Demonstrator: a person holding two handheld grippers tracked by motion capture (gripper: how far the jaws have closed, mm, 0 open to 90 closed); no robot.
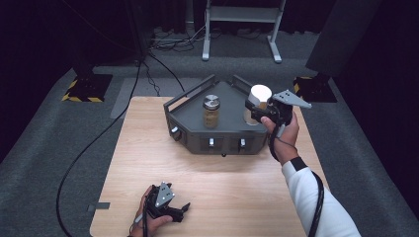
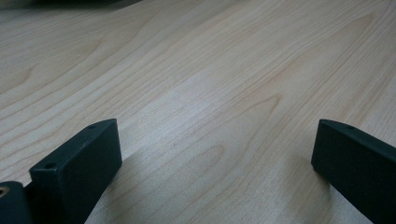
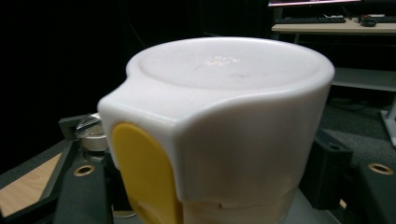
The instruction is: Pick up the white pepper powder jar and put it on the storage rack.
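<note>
A container with a white cap (image 1: 260, 94) and a yellow tab on the cap's side (image 3: 140, 172) stands at the right end of a dark grey tray (image 1: 222, 134). My right gripper (image 1: 254, 112) is shut on it just below the cap, one black jaw on each side of the container (image 3: 224, 121). In the tray's middle a glass jar with a silver lid (image 1: 211, 111) stands upright; its lid (image 3: 91, 130) peeks out left of the white cap. My left gripper (image 1: 182, 211) rests near the table's front edge, open (image 2: 215, 128), with bare wood between its jaws.
The wooden table (image 1: 148, 163) stretches between the tray and my left hand. Cables (image 1: 89, 143) trail over the grey carpet at the left. A white metal stand (image 1: 242, 24) is behind the table, and yellow-black striped bases (image 1: 84, 91) sit at both far corners.
</note>
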